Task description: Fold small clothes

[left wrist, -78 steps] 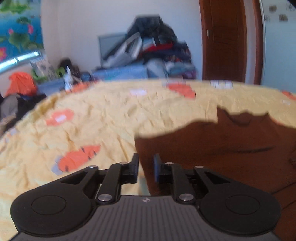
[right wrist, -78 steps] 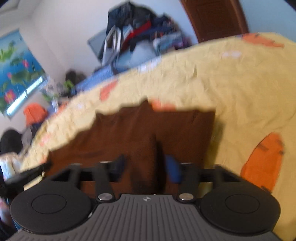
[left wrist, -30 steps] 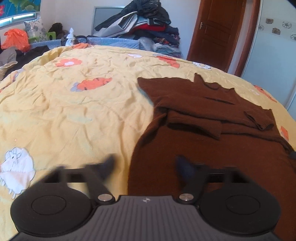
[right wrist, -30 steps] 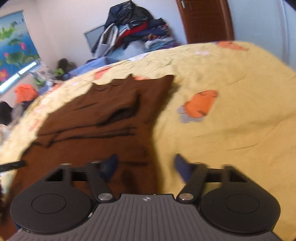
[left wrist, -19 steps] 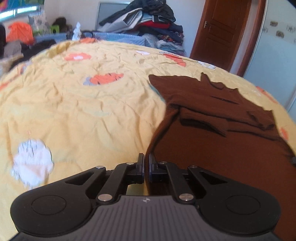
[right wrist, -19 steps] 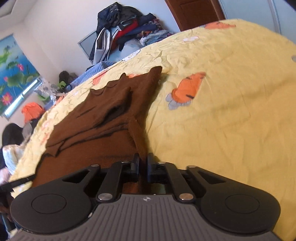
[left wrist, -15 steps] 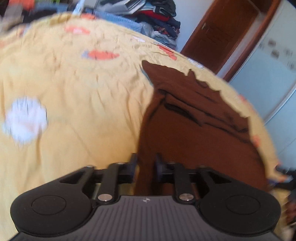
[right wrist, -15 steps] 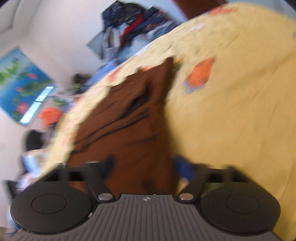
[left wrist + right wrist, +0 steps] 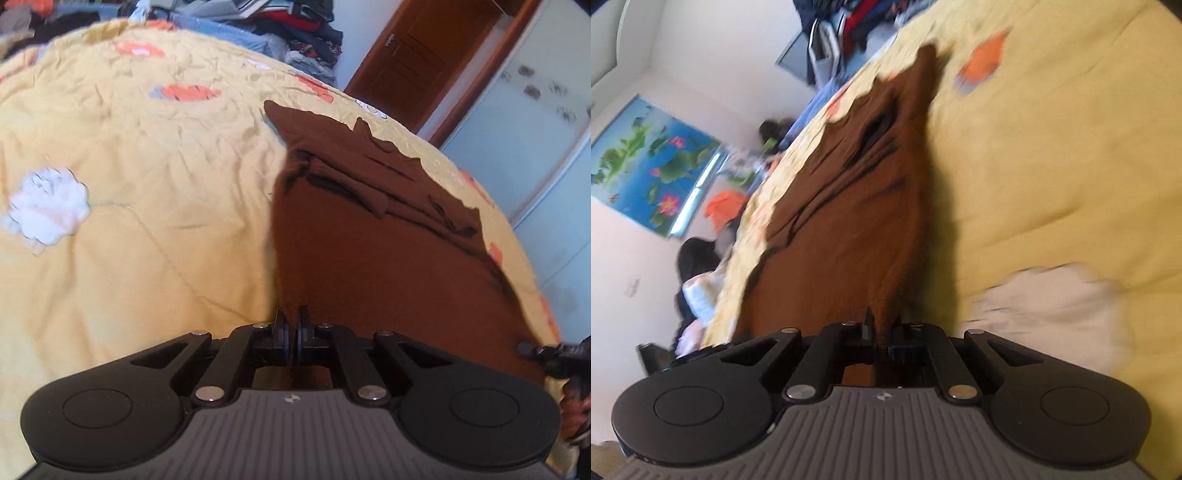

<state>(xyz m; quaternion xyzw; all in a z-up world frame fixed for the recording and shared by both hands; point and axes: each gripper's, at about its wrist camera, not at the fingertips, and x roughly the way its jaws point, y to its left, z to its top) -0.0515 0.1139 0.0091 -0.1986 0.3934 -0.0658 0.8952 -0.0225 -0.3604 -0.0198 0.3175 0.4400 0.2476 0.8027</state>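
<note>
A brown long-sleeved garment (image 9: pixel 369 240) lies flat on the yellow bed sheet (image 9: pixel 129 184), its sleeves folded across the chest and its hem toward me. My left gripper (image 9: pixel 291 325) is at the near left corner of the hem, its jaws closing with the pads pressing brown cloth between them. One of the right gripper's fingers (image 9: pixel 532 349) shows at the hem's far right end. In the right wrist view, which is rolled sideways, the right gripper (image 9: pixel 884 328) is closing the same way on the near right corner of the garment (image 9: pixel 857 229).
A heap of clothes (image 9: pixel 295 22) is piled behind the bed, beside a brown door (image 9: pixel 417 62) and a pale wardrobe front (image 9: pixel 535 129). A lotus poster (image 9: pixel 653 177) hangs on the side wall. The sheet (image 9: pixel 1052 147) stretches wide on both sides of the garment.
Both grippers opened, dropped to the garment's near hem and shut on its two corners. The right wrist view has rolled strongly, and both views have come closer to the cloth.
</note>
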